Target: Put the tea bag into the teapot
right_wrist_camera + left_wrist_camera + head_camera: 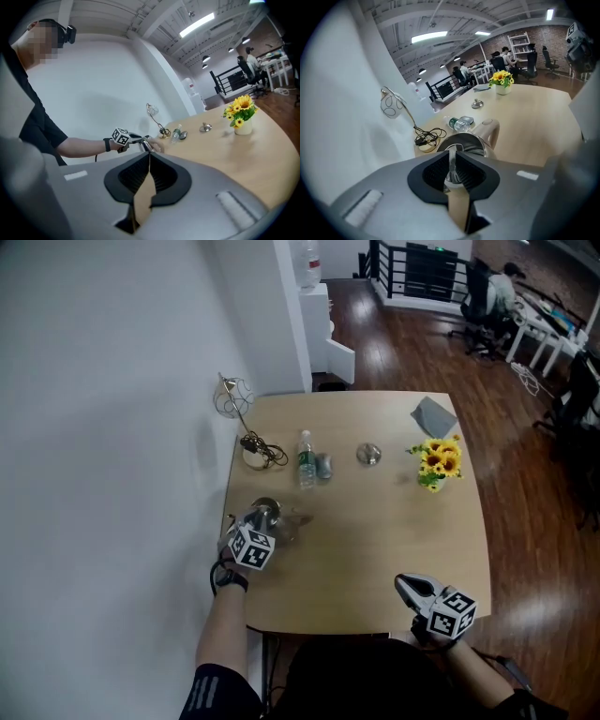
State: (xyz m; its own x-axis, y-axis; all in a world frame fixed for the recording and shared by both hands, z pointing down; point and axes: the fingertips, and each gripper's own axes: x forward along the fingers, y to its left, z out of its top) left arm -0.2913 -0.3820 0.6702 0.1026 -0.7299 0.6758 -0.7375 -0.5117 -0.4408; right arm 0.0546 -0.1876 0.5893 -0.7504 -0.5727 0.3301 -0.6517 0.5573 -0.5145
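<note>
A steel teapot with a beige handle stands near the table's left edge, its lid off. In the left gripper view its open mouth lies just past the jaws. My left gripper hangs right over that mouth, its pads a narrow slit apart. A thin pale strip shows in the slit; I cannot tell whether it is the tea bag. My right gripper rests near the table's front edge, jaws closed with nothing in them. From there the teapot shows far left.
A water bottle lies mid-table beside a small packet. A round metal lid, a vase of sunflowers and a grey cloth sit further right. A wire lamp with its cable stands by the wall.
</note>
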